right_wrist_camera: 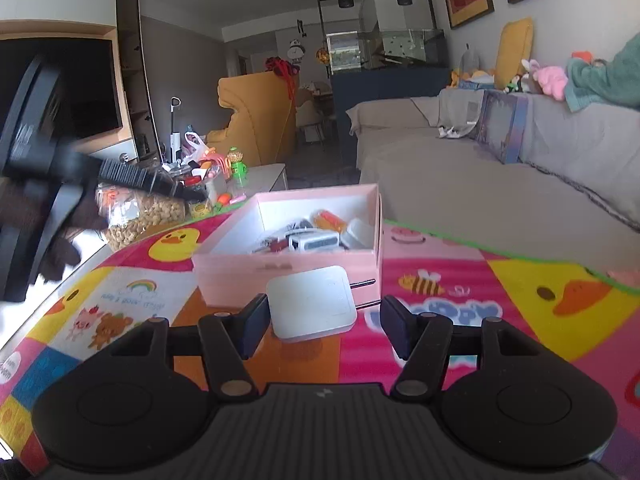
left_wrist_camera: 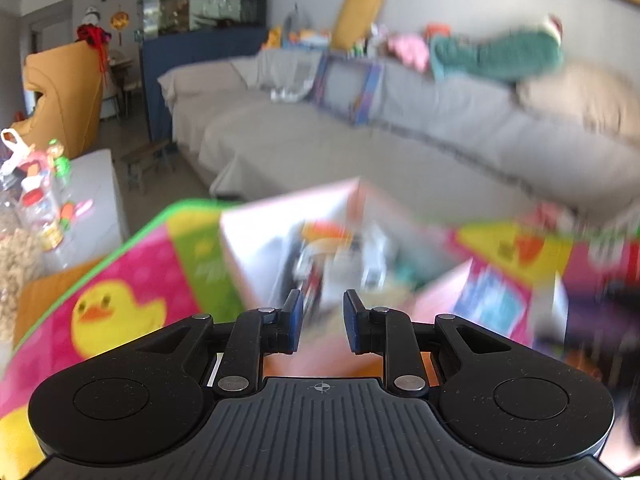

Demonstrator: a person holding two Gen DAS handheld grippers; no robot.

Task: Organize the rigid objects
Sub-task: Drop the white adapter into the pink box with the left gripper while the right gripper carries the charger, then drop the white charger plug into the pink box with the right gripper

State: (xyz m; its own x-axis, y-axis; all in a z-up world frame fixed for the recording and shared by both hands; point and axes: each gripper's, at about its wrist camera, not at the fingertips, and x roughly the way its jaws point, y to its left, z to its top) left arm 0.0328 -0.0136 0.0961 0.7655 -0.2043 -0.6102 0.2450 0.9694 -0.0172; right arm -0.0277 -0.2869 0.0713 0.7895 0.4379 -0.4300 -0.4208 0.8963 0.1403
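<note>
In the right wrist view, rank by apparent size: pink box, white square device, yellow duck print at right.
1. pink box
2. yellow duck print
3. white square device, though nearness to the camera inflates it.

Pink box (right_wrist_camera: 288,276), white square device (right_wrist_camera: 310,306), duck-patterned pink mat (right_wrist_camera: 520,300)

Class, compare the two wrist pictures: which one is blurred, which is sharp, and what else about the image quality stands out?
Left wrist view: motion blur smears the pink box and mat, while the left gripper itself stays sharp. Right wrist view: crisp throughout, with the white block and the box contents readable. Both views: fisheye bending curves the sofa and the mat's edges.
</note>
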